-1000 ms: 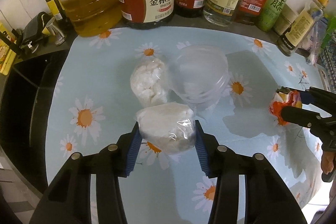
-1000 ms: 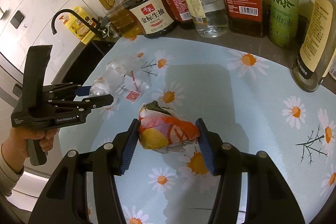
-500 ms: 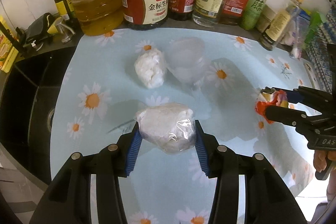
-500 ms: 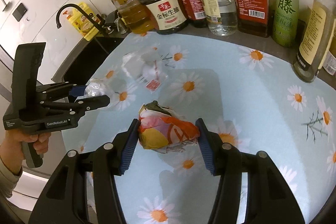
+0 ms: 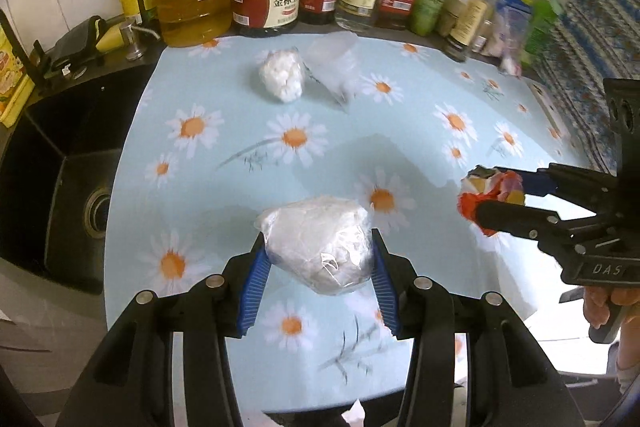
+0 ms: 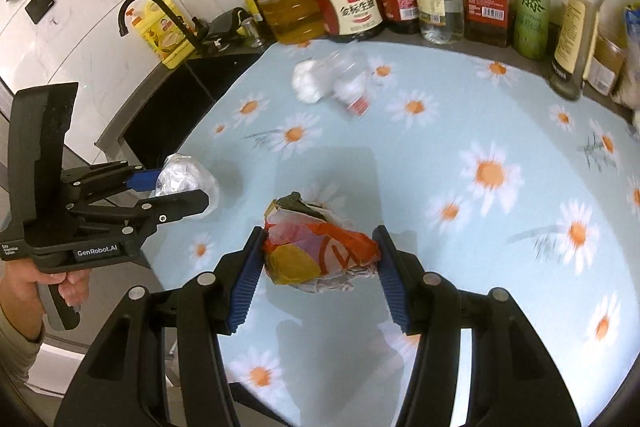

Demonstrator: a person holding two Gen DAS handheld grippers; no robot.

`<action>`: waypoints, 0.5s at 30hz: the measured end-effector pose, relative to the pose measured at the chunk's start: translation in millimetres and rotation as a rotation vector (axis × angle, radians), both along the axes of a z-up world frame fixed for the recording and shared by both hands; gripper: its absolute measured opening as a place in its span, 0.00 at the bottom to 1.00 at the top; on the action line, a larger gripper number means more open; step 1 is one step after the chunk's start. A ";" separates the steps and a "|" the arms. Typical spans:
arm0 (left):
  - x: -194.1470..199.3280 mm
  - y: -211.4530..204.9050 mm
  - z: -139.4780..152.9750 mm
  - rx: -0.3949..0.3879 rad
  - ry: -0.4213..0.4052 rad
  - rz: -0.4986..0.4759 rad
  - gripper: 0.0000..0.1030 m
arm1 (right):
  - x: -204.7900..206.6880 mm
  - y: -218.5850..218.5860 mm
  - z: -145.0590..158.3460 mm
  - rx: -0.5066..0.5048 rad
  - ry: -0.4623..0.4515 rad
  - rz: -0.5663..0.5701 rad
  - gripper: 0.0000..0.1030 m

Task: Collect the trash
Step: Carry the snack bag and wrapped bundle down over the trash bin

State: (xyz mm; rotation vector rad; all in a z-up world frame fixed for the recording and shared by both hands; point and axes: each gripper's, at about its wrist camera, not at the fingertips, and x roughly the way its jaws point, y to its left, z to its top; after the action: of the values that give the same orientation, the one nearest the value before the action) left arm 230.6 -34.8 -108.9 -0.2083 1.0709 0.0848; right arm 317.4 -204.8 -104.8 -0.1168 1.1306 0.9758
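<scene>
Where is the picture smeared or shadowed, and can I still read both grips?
Left wrist view: bottles at the right edge smear, white wrapped wad crisp between the left gripper pads. Right wrist view: daisies at right streak, gripper shadows on the cloth, orange wrapper sharp in the right gripper.

left claw gripping white plastic-wrapped wad, daisy tablecloth

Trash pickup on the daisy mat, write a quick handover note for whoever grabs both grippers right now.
Left hand-held gripper: shut on the plastic-wrapped white wad, lifted off the mat.
Right hand-held gripper: shut on the crumpled orange wrapper, also lifted.
Done: two pieces picked up.
Left: drop both; no bin in view. Then collect the white tissue ball and the clear plastic cup beside it, near the bottles on the daisy mat.
</scene>
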 end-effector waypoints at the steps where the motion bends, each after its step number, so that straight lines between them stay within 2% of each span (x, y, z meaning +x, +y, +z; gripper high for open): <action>1: -8.2 -0.4 0.4 -0.004 -0.004 -0.008 0.44 | -10.2 1.1 1.3 -0.003 -0.002 -0.004 0.53; 15: -89.7 4.7 -1.0 -0.037 -0.030 -0.068 0.44 | -114.1 17.1 9.6 -0.009 -0.007 -0.027 0.53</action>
State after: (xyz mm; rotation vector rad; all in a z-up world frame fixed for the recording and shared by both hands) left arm 141.0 -30.0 -109.9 -0.2060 1.0498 0.0003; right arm 203.2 -187.7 -95.2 -0.1116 1.1278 0.9454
